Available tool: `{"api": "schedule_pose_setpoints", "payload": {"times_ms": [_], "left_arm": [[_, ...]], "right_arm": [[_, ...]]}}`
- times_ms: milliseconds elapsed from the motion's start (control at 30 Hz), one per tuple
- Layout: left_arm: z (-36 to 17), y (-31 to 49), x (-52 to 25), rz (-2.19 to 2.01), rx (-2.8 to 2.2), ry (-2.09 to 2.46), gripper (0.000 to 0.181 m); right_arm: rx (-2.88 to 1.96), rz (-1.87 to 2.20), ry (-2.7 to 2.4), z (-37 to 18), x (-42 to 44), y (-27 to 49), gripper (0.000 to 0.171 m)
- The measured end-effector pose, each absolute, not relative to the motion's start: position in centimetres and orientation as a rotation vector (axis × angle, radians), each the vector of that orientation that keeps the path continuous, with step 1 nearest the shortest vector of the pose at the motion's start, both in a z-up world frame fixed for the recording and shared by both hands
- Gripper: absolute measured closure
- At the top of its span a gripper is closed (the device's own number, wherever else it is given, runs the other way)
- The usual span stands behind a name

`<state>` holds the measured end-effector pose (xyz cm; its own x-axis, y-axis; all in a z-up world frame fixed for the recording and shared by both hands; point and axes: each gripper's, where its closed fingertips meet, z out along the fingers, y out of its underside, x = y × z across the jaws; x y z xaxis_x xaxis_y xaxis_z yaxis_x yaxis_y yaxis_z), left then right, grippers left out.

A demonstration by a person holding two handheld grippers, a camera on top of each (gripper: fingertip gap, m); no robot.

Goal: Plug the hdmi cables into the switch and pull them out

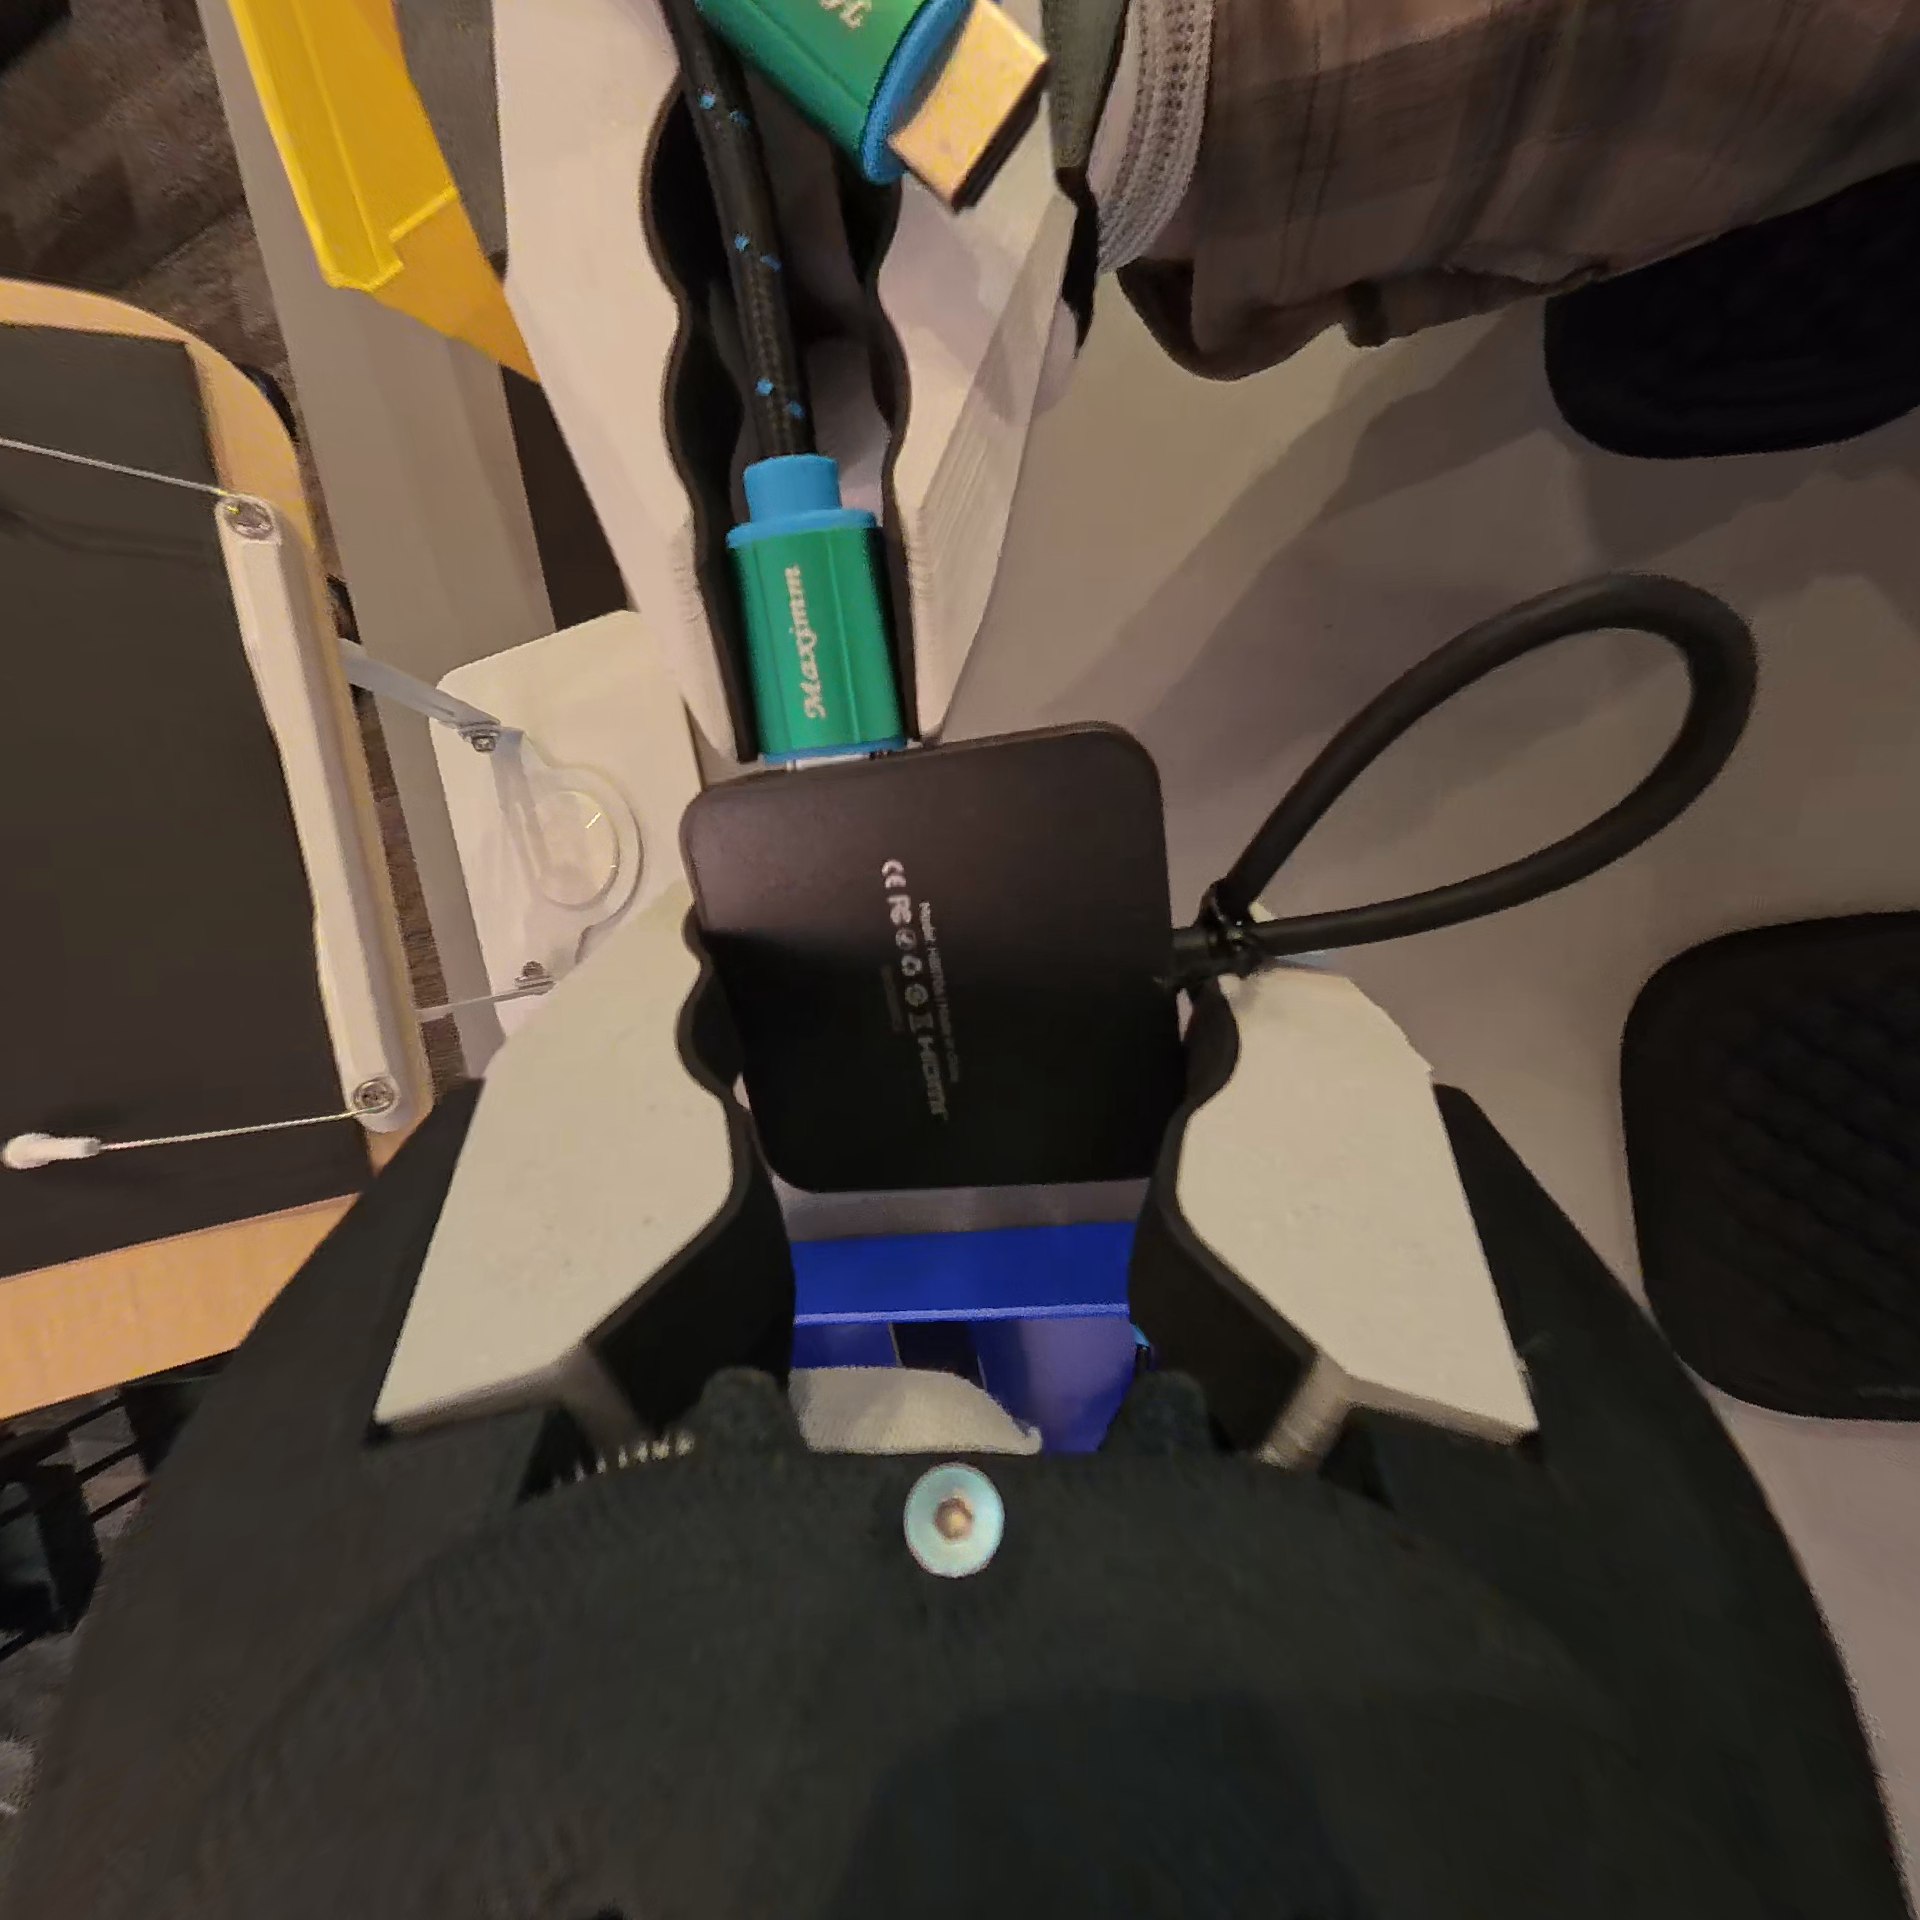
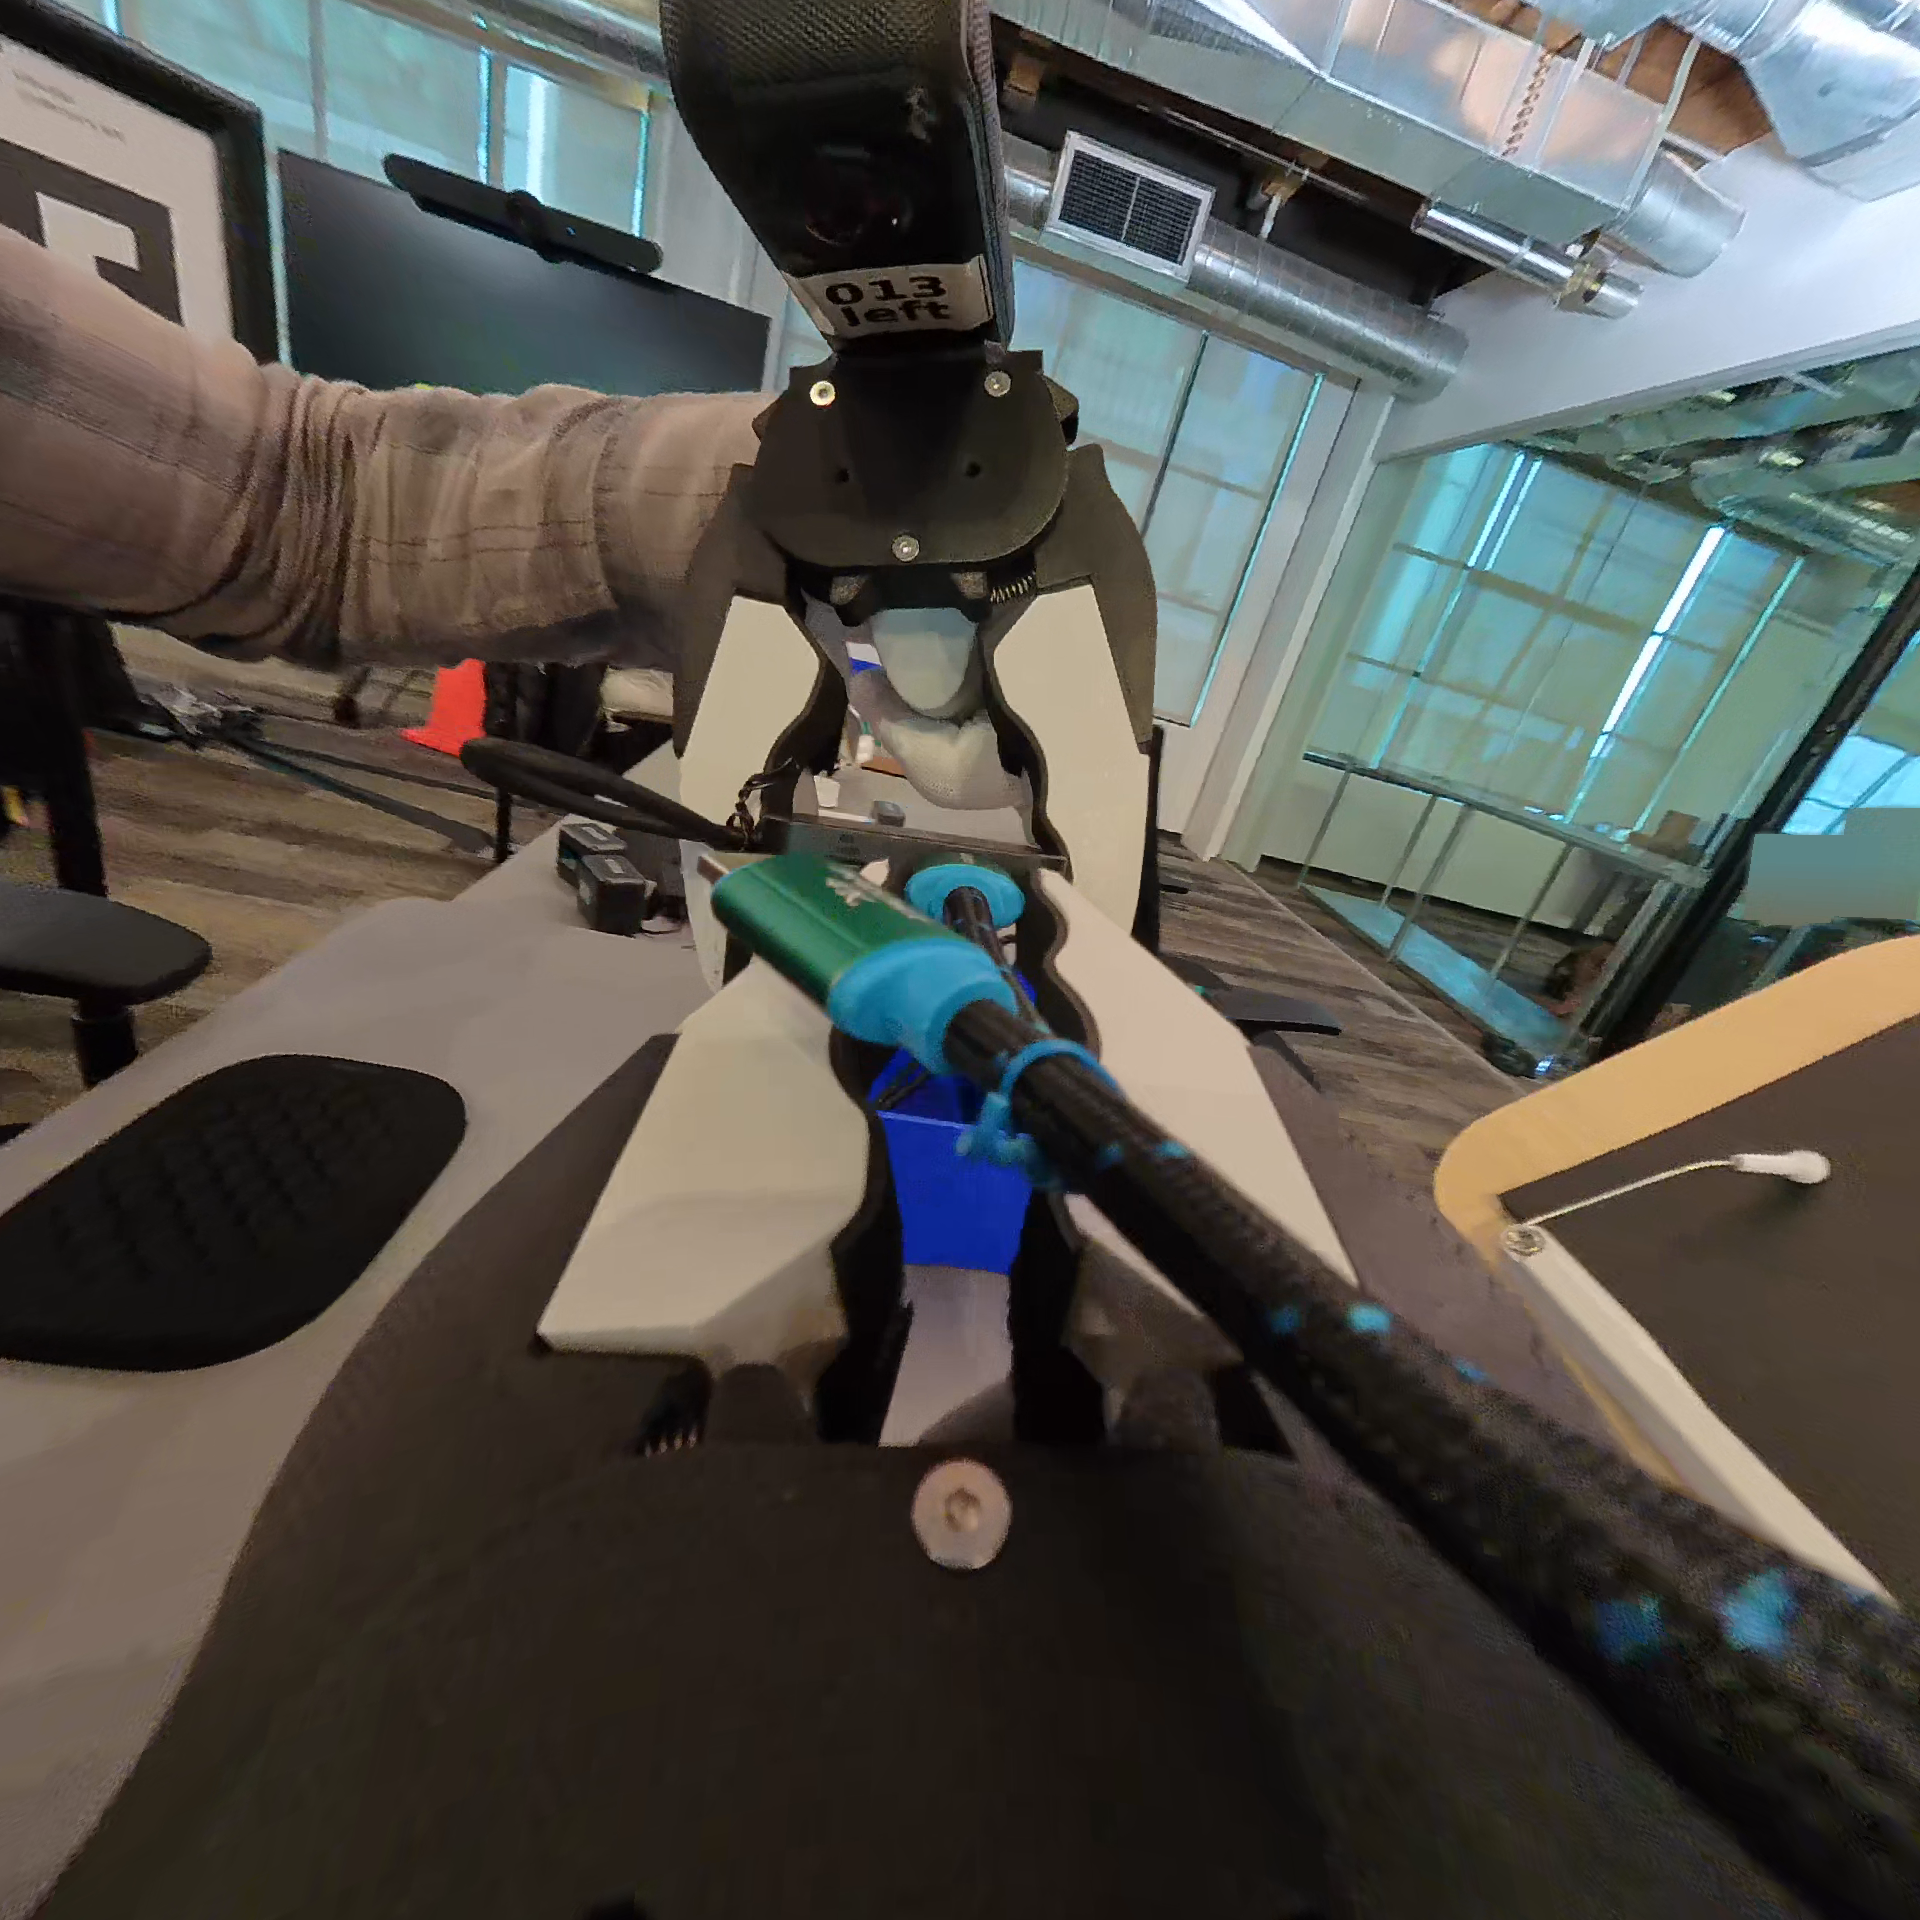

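Note:
My left gripper (image 1: 951, 997) is shut on the black HDMI switch (image 1: 935, 935), holding it by its sides above the white table. A green HDMI plug (image 1: 816, 644) with a blue collar meets the switch's far edge, and only a sliver of its metal tip shows. My right gripper (image 1: 821, 717) comes in from the top and is shut on that plug. In the right wrist view the right gripper (image 2: 935, 914) faces the left gripper (image 2: 914, 623) and the switch (image 2: 904, 831). A second green plug (image 1: 914, 83) hangs loose with its gold tip bare; it also lies across the right fingers (image 2: 831, 925).
The switch's black pigtail cable (image 1: 1558, 779) loops to the right. Black textured pads (image 1: 1766, 1164) lie on the white table (image 1: 1299, 571). A wood-rimmed black board (image 1: 125, 779) with a cotton swab is at left, with a yellow bin (image 1: 343, 135) behind it. A person's sleeve (image 1: 1507, 135) is at the top right. Across from one pair of fingers to the other is roughly 4 centimeters.

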<state>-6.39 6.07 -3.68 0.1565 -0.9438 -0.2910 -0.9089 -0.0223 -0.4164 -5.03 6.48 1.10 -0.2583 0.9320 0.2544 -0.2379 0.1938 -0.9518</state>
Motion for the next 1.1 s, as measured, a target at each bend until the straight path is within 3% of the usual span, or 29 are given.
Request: {"api": "schedule_pose_setpoints", "payload": {"times_ms": [33,400,667,900,1100], "left_arm": [[-3.3,6.1,-6.2,-0.091,-1.923,1.742,0.098],[-2.0,5.4,-4.8,-0.075,-1.845,1.74,0.1],[-1.9,6.0,-5.2,-0.12,-1.863,1.645,0.1],[-3.9,6.2,-8.2,0.155,-1.889,1.765,0.1],[-2.6,6.0,-8.3,0.101,-1.856,1.631,0.1]], "right_arm": [[-0.727,1.306,-1.35,1.4,-4.8,6.5,0.154],[-0.658,1.454,-1.323,2.6,-3.1,5.6,0.159],[-0.698,1.199,-1.316,3.0,-3.7,6.4,0.152],[-0.623,1.621,-1.208,3.8,-0.6,6.9,0.152],[-0.819,1.399,-1.221,2.5,0.7,10.2,0.153]]}}
